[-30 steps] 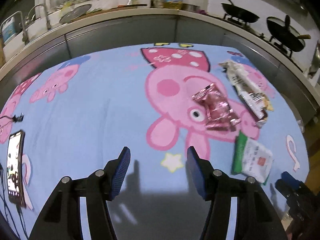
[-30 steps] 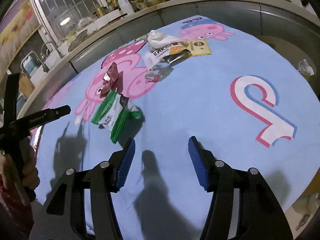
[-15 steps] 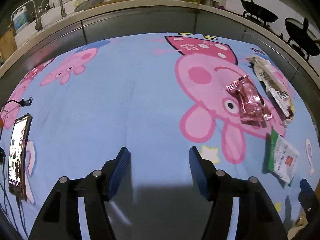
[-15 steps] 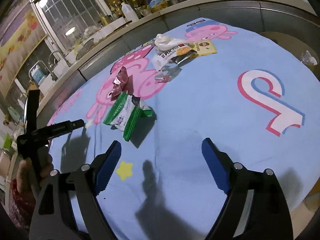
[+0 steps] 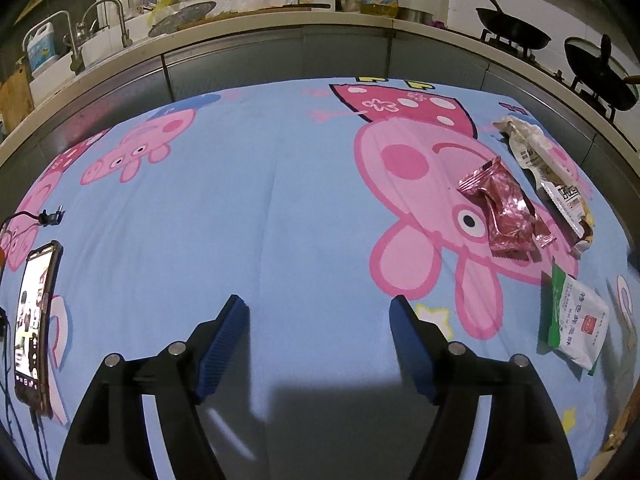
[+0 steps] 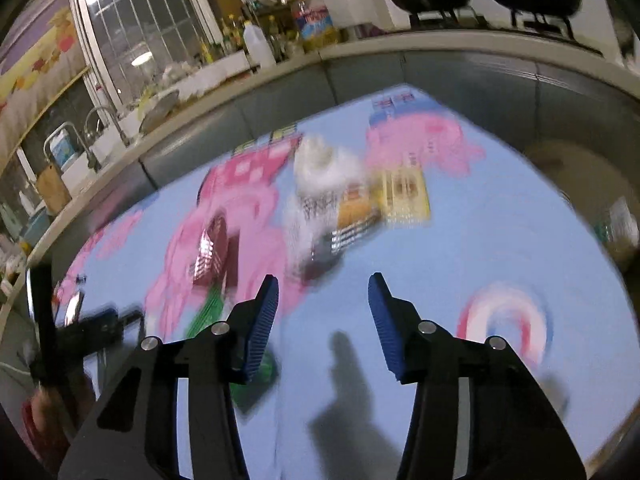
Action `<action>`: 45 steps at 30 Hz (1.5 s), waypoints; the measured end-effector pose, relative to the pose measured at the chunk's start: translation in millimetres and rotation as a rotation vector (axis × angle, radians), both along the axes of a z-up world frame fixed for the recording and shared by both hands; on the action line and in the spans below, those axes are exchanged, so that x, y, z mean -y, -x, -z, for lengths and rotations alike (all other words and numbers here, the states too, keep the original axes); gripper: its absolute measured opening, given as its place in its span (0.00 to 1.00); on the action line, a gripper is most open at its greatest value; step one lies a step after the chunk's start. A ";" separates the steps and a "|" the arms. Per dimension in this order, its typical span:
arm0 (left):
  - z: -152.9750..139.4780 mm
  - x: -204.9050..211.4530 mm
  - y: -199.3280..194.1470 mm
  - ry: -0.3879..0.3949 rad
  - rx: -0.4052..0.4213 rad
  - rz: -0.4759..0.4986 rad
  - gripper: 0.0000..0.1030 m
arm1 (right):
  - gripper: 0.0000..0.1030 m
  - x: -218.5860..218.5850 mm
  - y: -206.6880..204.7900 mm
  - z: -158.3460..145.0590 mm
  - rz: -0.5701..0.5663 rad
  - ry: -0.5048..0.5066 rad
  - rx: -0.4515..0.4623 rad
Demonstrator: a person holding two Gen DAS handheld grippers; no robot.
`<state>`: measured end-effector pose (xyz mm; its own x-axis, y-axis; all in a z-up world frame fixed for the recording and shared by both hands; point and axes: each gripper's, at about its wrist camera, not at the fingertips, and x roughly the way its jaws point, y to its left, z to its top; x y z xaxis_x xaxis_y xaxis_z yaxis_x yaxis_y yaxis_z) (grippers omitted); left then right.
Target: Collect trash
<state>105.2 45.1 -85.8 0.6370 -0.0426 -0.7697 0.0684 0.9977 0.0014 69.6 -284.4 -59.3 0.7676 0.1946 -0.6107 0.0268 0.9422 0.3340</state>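
My left tongs point(image 5: 316, 332) hung over bare blue cloth point(image 5: 260, 208), jaws opening with nothing between them. My right tongs point(image 6: 323, 312) were closing, also on nothing, above the same cloth in a blurred view. The trash lay toward the right side of the cloth: a red wrapper point(image 5: 502, 212), a white wrapper point(image 5: 548, 176) just beyond it, and a green-and-white packet point(image 5: 576, 328) nearer me. A phone point(image 5: 34, 328) lay at the left edge.
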 end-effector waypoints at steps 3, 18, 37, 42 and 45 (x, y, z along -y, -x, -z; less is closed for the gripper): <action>-0.2 -0.5 0.7 0.008 0.002 0.001 0.74 | 0.45 17.9 -55.6 -10.1 0.013 -0.041 -0.036; -33.6 -32.6 -0.5 0.188 0.058 0.047 0.69 | 0.44 -126.9 -87.3 -1.4 -0.589 0.099 -0.125; -24.0 115.1 -161.0 0.348 -0.170 0.484 0.00 | 0.45 2.8 -73.8 -12.4 -0.185 -0.066 -0.029; -44.6 89.3 -145.4 0.423 -0.073 0.484 0.00 | 0.45 19.3 -118.6 -25.4 -0.153 -0.062 -0.021; -60.6 45.7 -127.7 0.500 -0.003 0.433 0.00 | 0.45 14.1 -145.7 -21.6 -0.149 -0.044 -0.039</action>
